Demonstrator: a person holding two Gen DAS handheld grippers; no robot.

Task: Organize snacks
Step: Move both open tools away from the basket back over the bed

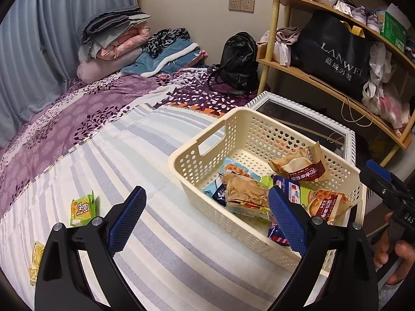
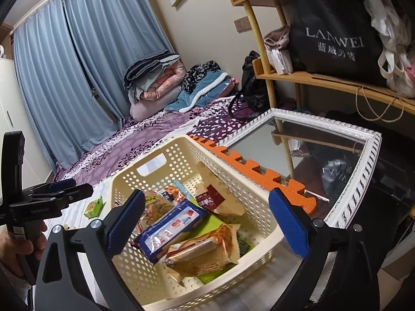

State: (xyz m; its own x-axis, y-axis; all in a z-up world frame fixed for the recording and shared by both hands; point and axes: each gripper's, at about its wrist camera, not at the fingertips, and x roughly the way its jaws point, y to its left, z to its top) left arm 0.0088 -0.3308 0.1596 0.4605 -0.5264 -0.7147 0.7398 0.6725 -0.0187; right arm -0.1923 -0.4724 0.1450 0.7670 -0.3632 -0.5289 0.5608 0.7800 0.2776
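Snacks in basket, mirror beside

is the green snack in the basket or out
Out: the green snack lies on the striped sheet, left of the basket.

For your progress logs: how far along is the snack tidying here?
Done: several packets lie in the cream perforated plastic basket. In hand: nothing; left gripper and right gripper are open. Left: green biscuit packet and small yellow packets on the striped bedsheet.
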